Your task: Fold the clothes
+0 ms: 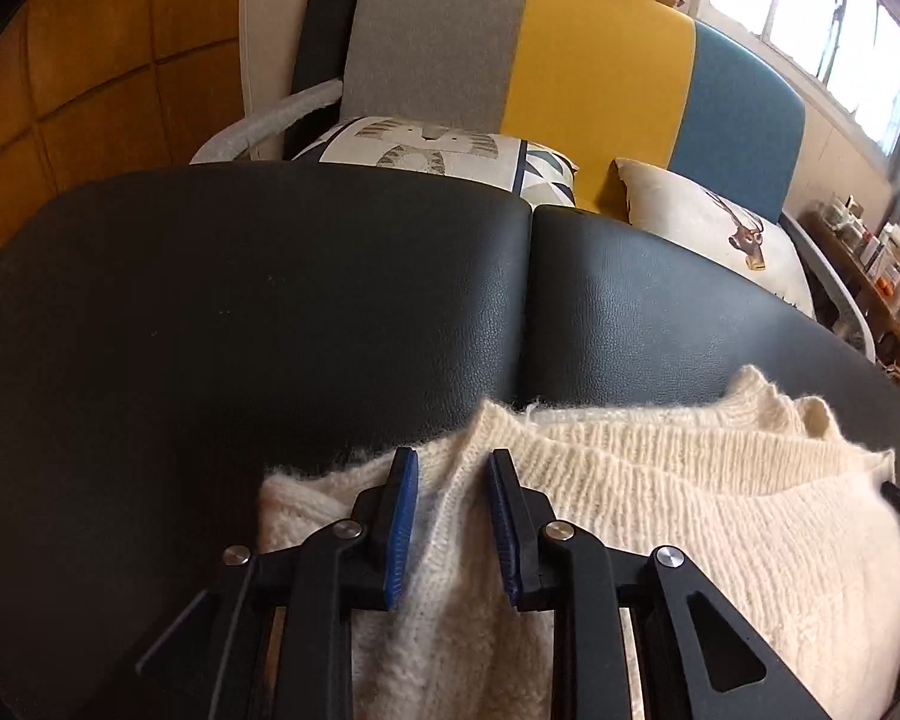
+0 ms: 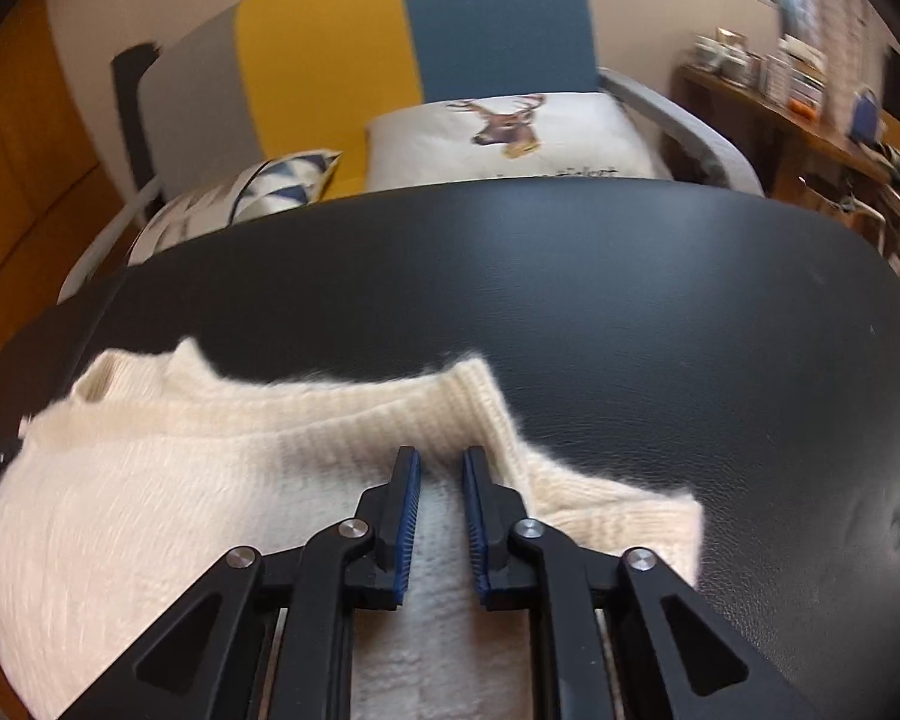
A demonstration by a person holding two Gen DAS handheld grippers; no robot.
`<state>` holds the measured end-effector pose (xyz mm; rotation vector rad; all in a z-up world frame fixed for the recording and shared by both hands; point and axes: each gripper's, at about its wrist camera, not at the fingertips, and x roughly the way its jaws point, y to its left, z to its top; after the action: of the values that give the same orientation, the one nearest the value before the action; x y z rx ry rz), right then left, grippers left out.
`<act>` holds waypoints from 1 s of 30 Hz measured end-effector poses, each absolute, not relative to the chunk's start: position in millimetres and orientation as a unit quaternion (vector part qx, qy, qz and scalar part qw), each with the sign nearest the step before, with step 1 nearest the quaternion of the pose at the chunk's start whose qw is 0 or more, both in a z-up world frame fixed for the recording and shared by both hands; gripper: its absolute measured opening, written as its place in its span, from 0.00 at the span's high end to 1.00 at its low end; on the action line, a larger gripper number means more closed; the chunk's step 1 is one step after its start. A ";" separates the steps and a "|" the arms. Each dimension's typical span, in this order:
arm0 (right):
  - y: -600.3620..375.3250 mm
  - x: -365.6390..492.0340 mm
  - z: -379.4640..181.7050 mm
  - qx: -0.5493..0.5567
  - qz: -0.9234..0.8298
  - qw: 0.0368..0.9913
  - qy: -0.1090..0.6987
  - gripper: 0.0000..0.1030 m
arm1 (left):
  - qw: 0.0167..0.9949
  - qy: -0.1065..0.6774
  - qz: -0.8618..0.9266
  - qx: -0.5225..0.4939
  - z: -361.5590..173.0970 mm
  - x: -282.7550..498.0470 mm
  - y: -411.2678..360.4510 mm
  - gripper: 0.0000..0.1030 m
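2 grippers over 1 cream knit sweater (image 1: 660, 498), which lies bunched on the black padded table (image 1: 270, 300), near edge, w/ layers already stacked at its far rim. Left gripper (image 1: 453, 516): fingers part-open, fabric running up between the blue pads (image 1: 403, 528), not pinched as far as I can see. Right gripper (image 2: 441, 516): gap narrower, knit between the pads too, a loose end (image 2: 618, 510) just right of it; can't tell if it's gripping, view's blurred. Could be mid-fold or a fold just laid down. To do it well, I judge: bite both layers evenly, keep both grippers level, avoid snagging fuzzy yarn, line edges up square.
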<state>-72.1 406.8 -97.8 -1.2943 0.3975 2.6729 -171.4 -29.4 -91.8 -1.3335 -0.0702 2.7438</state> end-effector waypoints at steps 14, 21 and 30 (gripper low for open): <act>391.3 41.8 -66.8 -0.384 0.905 0.045 0.177 0.80 | 0.118 -0.047 0.909 -0.397 -60.5 -82.0 -17.2 0.67; 381.1 26.0 -99.4 -0.402 0.901 0.060 0.150 0.83 | 0.100 0.031 0.916 -0.387 -79.2 -70.9 8.5 0.61; 393.9 42.3 -96.4 -0.375 0.903 0.059 0.202 0.80 | 0.098 -0.036 0.914 -0.393 -73.5 -67.1 -27.0 0.51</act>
<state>42.3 393.9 -96.4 -1.1365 0.6125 2.7329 -67.1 -27.0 -73.5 -1.1626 -0.1054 2.7038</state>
